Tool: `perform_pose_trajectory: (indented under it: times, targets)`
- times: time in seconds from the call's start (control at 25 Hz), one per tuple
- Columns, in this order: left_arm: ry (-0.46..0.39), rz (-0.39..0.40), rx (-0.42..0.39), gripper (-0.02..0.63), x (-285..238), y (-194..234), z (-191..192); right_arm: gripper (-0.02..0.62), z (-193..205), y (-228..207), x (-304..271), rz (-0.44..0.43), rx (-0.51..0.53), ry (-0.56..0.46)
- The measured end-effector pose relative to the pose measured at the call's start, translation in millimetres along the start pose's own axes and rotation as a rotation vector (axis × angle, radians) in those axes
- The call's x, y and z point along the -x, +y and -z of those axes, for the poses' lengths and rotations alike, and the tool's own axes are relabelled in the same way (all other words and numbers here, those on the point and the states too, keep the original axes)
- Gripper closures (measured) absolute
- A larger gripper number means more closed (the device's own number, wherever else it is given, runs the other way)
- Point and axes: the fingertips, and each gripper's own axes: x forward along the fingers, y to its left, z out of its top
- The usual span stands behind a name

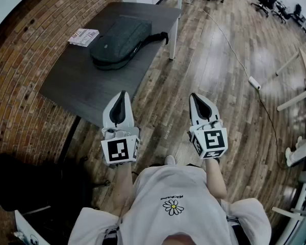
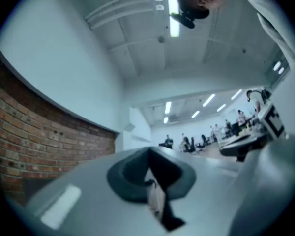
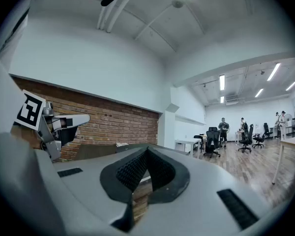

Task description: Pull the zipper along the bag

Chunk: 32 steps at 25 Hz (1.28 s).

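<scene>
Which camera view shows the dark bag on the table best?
The head view: the whole bag lies in sight on the grey table. The left and right gripper views look out across the room, and no bag can be made out in them.

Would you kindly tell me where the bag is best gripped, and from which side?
Probably the black strap at the bag's right end, coming from the table's right side: it sticks out thin and free, whereas the body is broad and rounded.
</scene>
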Motion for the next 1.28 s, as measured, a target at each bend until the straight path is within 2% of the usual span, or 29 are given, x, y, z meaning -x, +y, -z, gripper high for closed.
perform_pose_trajectory:
  times: [0.32, 0.56, 0.84, 1.0, 1.28]
  targets:
    - [0.013, -0.007, 0.005, 0.607, -11, -5, 7, 0.595, 9, 3, -8, -0.051, 0.016, 0.022]
    - [0.027, -0.004, 0.007, 0.607, -9, -8, 15, 0.594, 23, -4, -10, -0.069, -0.144, 0.011]
    - [0.061, -0.031, 0.042, 0.607, -14, 6, 31, 0.594, 34, 2, -22, -0.099, -0.119, 0.056]
    - [0.057, -0.022, 0.039, 0.607, -43, 13, 44, 0.594, 38, -6, -48, -0.102, -0.104, 0.063]
    - [0.023, -0.002, 0.029, 0.607, -127, 38, 56, 0.594, 35, -35, -124, -0.098, -0.09, 0.07]
